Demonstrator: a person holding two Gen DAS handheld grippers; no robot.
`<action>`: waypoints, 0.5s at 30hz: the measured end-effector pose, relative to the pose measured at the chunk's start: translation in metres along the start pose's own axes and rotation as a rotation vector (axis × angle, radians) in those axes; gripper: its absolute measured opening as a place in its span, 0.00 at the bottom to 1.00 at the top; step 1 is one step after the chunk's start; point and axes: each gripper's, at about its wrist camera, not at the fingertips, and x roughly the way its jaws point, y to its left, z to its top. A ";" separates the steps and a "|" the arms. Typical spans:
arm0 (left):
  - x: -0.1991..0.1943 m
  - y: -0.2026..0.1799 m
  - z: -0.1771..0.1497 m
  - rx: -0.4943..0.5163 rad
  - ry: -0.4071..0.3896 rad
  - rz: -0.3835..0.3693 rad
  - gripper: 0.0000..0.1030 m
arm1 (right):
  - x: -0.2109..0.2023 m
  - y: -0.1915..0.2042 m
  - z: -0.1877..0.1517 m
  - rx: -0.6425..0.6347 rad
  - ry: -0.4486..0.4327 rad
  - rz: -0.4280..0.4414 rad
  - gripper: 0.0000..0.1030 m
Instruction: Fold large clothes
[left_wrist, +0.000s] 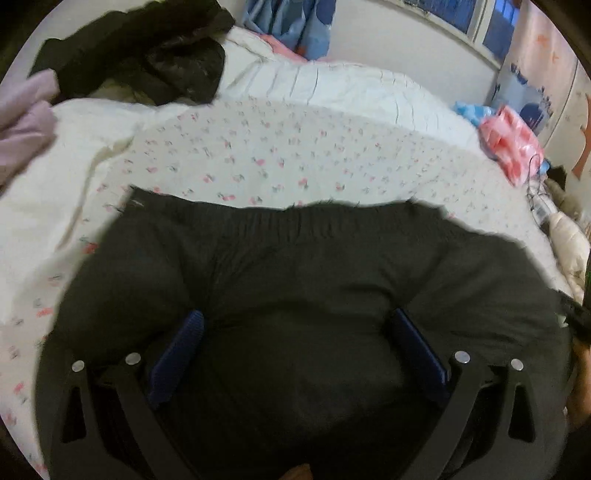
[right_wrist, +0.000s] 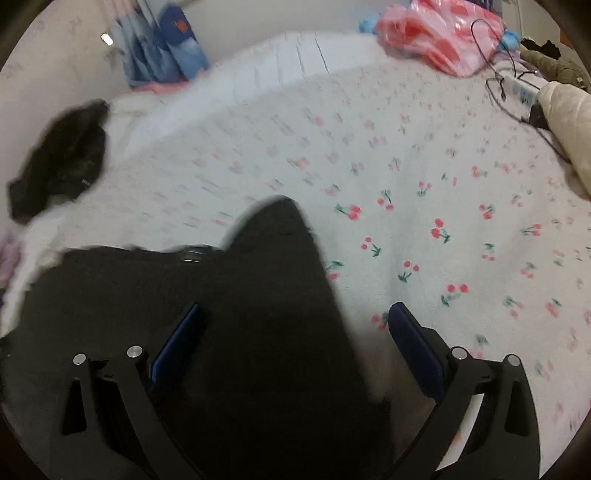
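So the black pants (left_wrist: 295, 295) are spread on the cherry-print bedsheet (left_wrist: 280, 158), elastic waistband at the 12 o'clock side in the left wrist view. The left gripper (left_wrist: 295, 325) sits right over the middle of them, its 2 blue pads (left_wrist: 181, 354) spread wide with just cloth between, nothing pinched. The right gripper (right_wrist: 295, 317) is splayed too, gripping nothing; a pointed corner of the pants pokes up toward 12 o'clock between its jaws, and its right-hand pad (right_wrist: 413, 343) is over bare sheet. A black jacket (left_wrist: 147, 55) is heaped at 10 o'clock, a pink plastic bag (left_wrist: 513, 144) around 2 o'clock, both well apart from the pants.
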 end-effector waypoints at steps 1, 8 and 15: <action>-0.017 0.001 -0.004 -0.005 -0.047 -0.025 0.94 | -0.023 0.007 -0.004 -0.022 -0.053 0.024 0.94; -0.026 0.034 -0.062 -0.055 -0.106 -0.065 0.95 | -0.021 0.018 -0.063 -0.110 -0.054 0.050 0.94; -0.097 0.040 -0.069 -0.054 -0.167 -0.027 0.94 | -0.100 0.027 -0.083 -0.143 -0.109 0.050 0.94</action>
